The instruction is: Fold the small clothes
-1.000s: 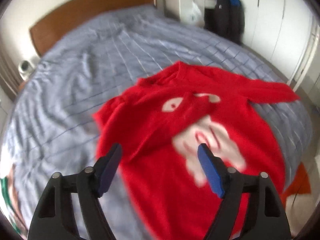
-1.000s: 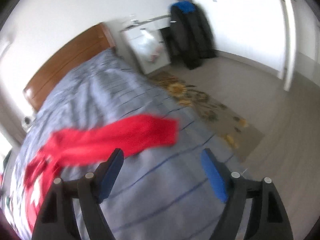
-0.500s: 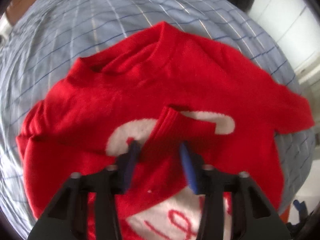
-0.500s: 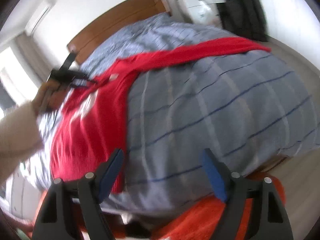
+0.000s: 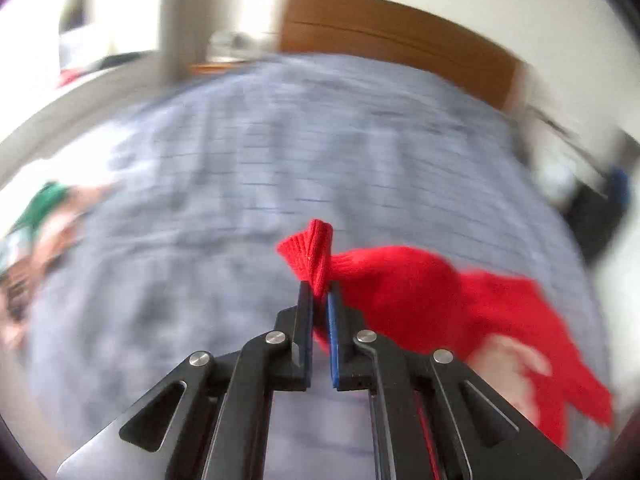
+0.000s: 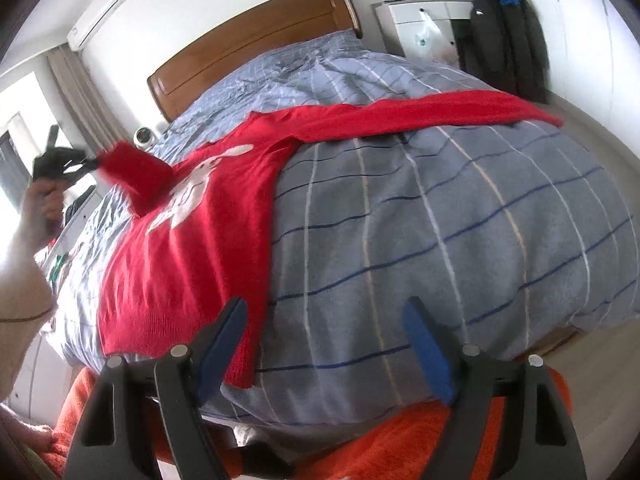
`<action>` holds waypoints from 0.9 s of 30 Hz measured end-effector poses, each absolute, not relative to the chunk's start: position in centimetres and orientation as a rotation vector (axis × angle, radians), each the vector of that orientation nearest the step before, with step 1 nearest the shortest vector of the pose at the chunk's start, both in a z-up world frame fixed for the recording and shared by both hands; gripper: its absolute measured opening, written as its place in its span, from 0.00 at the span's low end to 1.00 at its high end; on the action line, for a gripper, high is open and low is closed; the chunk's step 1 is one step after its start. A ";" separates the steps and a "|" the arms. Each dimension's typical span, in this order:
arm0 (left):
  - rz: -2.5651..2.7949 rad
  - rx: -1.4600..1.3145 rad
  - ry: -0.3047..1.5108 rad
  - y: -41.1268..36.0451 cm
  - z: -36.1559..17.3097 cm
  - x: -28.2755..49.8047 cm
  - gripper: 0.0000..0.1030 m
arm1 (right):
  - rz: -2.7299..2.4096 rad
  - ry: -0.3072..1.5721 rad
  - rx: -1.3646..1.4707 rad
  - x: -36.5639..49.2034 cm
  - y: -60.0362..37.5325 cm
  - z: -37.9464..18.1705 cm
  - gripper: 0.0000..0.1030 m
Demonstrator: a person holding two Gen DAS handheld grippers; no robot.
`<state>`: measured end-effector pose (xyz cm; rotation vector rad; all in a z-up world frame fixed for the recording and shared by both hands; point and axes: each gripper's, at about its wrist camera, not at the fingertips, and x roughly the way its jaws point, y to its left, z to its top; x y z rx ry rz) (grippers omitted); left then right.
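Note:
A small red sweater with a white figure on its front lies on the grey-blue checked bed. My left gripper is shut on the cuff of the sweater's left sleeve and holds it up above the bed; the sleeve trails back to the right. In the right wrist view the left gripper shows at far left with the lifted sleeve. The other sleeve lies stretched to the right. My right gripper is open and empty, low by the bed's near edge beside the sweater's hem.
A wooden headboard stands at the far end. A white cabinet and dark hanging coats are at the back right. An orange rug lies under the near edge. Green patterned cloth lies at the bed's left side.
My left gripper has closed on the sleeve cuff and lifted it off the sweater's front, swinging out to the left. My right gripper has stayed open near the bed's edge.

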<state>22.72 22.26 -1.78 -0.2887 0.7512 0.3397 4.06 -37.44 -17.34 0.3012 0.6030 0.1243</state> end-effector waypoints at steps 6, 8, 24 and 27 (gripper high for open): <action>0.671 -0.350 0.821 29.7 -7.8 17.7 0.04 | 0.160 0.618 0.219 4.6 -35.0 -17.2 0.76; 0.714 -0.390 0.851 31.0 -9.9 16.9 0.04 | 0.164 0.619 0.193 4.6 -34.4 -17.0 0.76; 0.527 -0.082 0.973 26.3 -8.4 13.8 0.63 | 0.159 0.657 0.134 5.1 -33.8 -15.9 0.77; 0.309 -0.026 0.972 23.6 -4.6 14.5 0.68 | 0.182 0.659 0.127 6.0 -34.6 -14.1 0.77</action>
